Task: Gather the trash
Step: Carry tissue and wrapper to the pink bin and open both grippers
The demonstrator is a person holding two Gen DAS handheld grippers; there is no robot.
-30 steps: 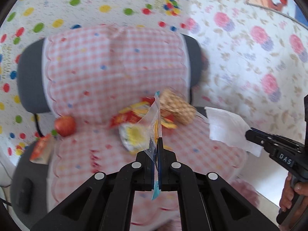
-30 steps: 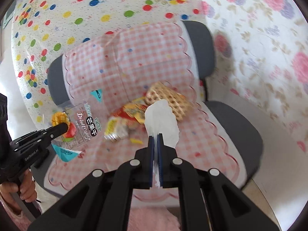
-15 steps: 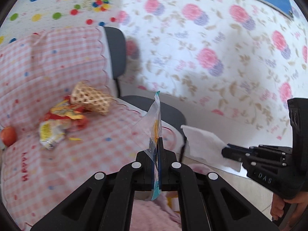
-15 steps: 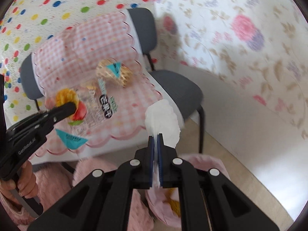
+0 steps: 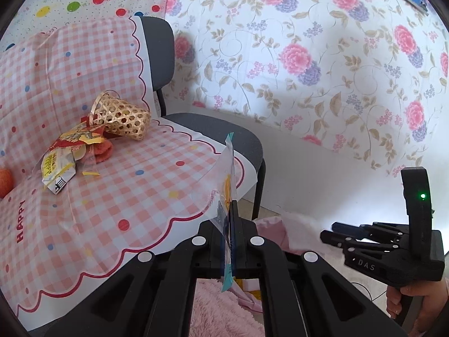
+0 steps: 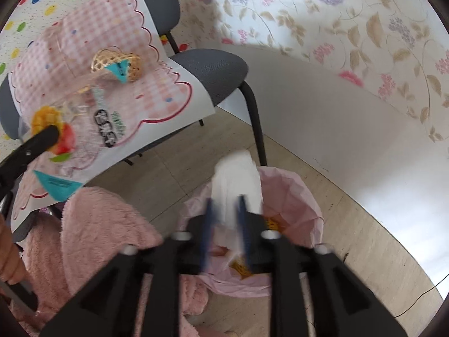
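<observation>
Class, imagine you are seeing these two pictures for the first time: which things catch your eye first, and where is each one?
The white tissue stands out between the opening jaws of the right gripper, right over the pink-lined bin on the floor. The left gripper pinches a clear snack wrapper upright. Behind it, a woven basket and more wrappers lie on the chair's pink checked cloth.

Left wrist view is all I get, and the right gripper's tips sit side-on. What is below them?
Observer: A bin lined with a pink bag sits on the floor right under the right gripper.
Operator: Is the white tissue let go?
Observer: The jaws are opening; the tissue is between the fingers, over the bag's mouth.
Operator: Anything in the bin already?
Observer: Something yellow shows inside, too hidden to name.
Operator: What's printed on my clear wrapper?
Observer: The wrapper in the left gripper shows cut mango, black characters and teal corners.
</observation>
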